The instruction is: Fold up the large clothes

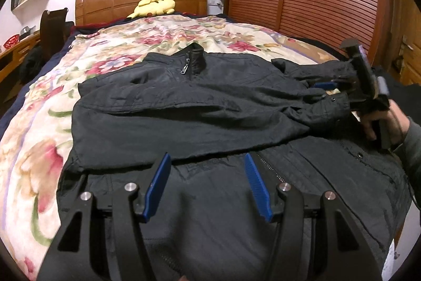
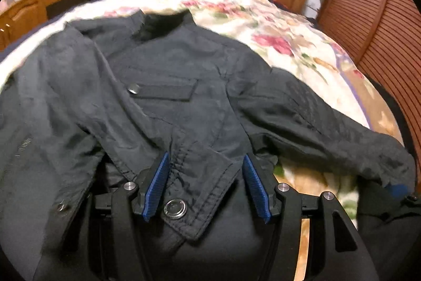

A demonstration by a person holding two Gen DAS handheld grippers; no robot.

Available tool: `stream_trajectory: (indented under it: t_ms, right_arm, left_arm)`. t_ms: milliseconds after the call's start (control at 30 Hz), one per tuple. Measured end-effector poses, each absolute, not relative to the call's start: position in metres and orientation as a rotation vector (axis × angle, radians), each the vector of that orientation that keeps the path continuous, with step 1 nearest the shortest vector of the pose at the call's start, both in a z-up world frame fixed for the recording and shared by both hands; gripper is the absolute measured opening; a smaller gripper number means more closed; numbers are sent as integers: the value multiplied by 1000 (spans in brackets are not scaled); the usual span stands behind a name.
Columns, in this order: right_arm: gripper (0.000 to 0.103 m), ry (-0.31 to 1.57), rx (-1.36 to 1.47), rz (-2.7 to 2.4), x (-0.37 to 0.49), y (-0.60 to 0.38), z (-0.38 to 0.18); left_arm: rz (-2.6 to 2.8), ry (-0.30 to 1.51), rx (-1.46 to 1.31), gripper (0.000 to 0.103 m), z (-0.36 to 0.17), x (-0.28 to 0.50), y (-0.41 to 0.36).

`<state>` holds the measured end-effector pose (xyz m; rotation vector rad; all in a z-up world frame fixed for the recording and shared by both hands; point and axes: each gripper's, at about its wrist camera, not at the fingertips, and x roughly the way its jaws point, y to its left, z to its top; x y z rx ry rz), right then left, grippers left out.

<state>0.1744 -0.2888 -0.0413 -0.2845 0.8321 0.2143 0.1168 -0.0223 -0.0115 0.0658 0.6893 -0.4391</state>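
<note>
Right wrist blurred, jacket (image 2: pixel 184 86) edges cropped

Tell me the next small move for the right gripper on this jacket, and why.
Probably close the right gripper on the jacket cuff: its blue fingers stand open on either side of the snap-buttoned cuff, which lies between them ungripped. The left gripper hangs open over the jacket's lower body.
</note>
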Motion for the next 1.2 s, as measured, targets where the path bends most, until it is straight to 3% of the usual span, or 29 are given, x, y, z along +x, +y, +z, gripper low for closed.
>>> stream_trajectory:
  t_ms: [200,367,600,933,1200]
  right_arm:
    - [65,736,-226,167,160,-328,6]
    - [65,770,-163,36,180,-384,17]
    - [65,843,-94,-87,200,-436,-6]
    - [65,953,-414,-121,208,-407,-58]
    - [65,948,-542,-309,235,-423,-62]
  left_arm:
    - [-431,695,87,58,-17,117,-27]
    - [-421,691,92,58,-19,116,-29]
    - [-414,690,98,58,-20,116,-30]
    - [-417,690,85,58,-24,117,-28]
    - [-419,691,84,58,-25,116,-27]
